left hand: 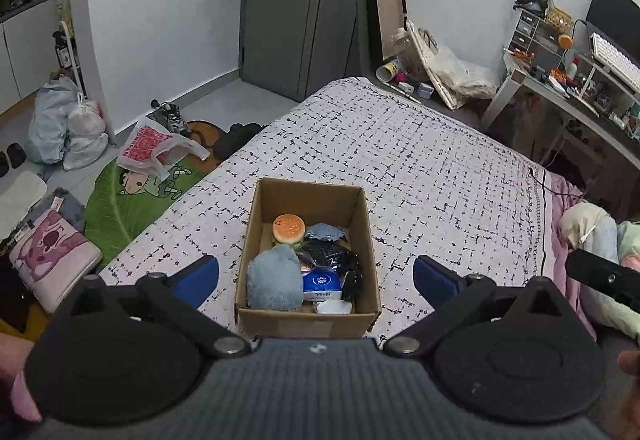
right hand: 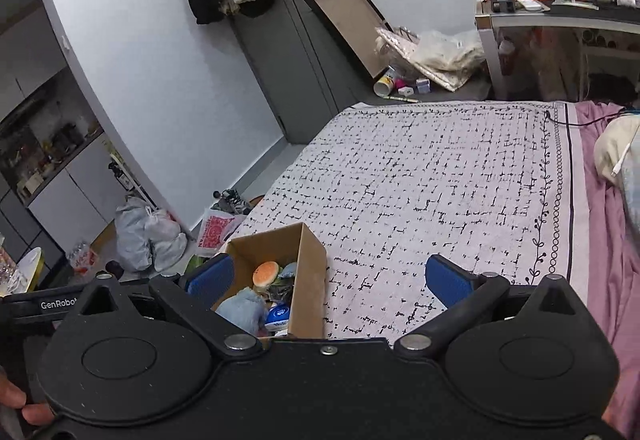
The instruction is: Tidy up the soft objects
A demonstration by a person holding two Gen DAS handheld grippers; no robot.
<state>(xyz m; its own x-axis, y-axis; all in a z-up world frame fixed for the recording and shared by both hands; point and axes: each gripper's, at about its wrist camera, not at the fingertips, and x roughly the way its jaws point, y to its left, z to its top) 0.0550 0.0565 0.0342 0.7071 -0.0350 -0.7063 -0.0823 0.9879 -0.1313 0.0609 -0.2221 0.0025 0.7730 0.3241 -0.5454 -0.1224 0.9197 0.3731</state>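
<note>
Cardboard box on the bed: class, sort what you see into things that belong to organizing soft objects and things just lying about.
Belongs to the job:
open brown cardboard box
orange burger-shaped plush toy
fluffy light-blue plush
blue-and-white tissue pack
crumpled black fabric
small blue denim piece

Just lying about:
red-printed white plastic bag
green leaf-shaped floor rug
white keyboard

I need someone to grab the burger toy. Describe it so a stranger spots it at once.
On the bed stands an open cardboard box. The burger toy sits toward its far end, the only round orange thing among blue and black items.
</note>
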